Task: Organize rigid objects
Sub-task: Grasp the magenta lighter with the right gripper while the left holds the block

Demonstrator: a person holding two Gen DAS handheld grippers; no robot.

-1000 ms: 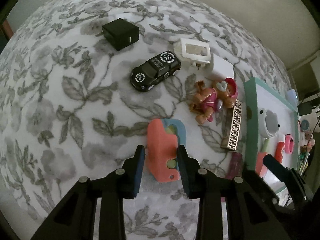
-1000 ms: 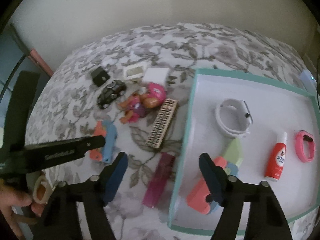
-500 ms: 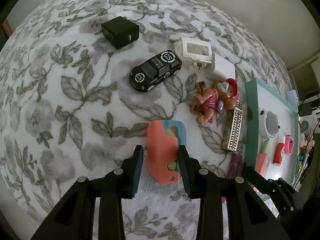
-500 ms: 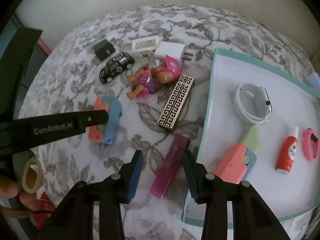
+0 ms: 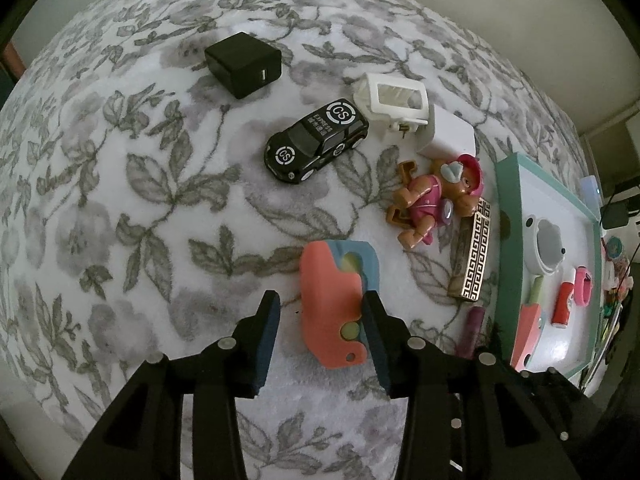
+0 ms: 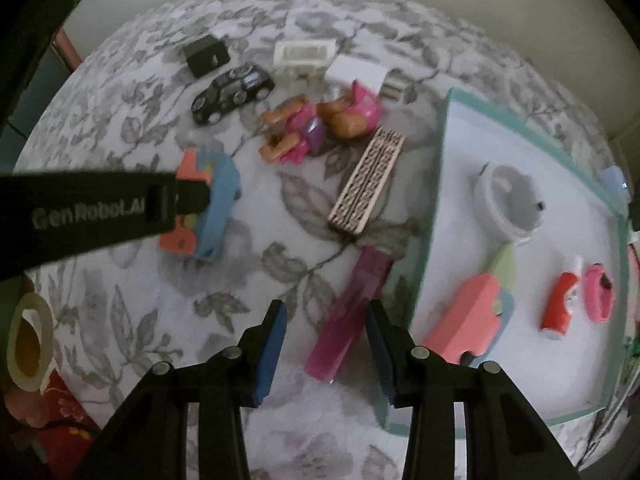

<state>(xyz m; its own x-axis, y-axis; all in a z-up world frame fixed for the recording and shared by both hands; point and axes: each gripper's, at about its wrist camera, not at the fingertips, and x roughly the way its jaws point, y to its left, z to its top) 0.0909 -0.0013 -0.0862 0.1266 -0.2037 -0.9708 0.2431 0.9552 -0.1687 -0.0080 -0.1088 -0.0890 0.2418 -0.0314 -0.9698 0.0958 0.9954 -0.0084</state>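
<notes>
left gripper: jaws just widening, loose around coral toy | right gripper: parted astride magenta bar, not clamped

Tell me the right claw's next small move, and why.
Probably ease lower and close on the magenta bar. The right claw straddles its near end with gaps on both sides, and the bar lies on the floral cloth just outside the teal tray.

Two coral cutters, two white adapters, one black car, one figurine, one tray.
</notes>
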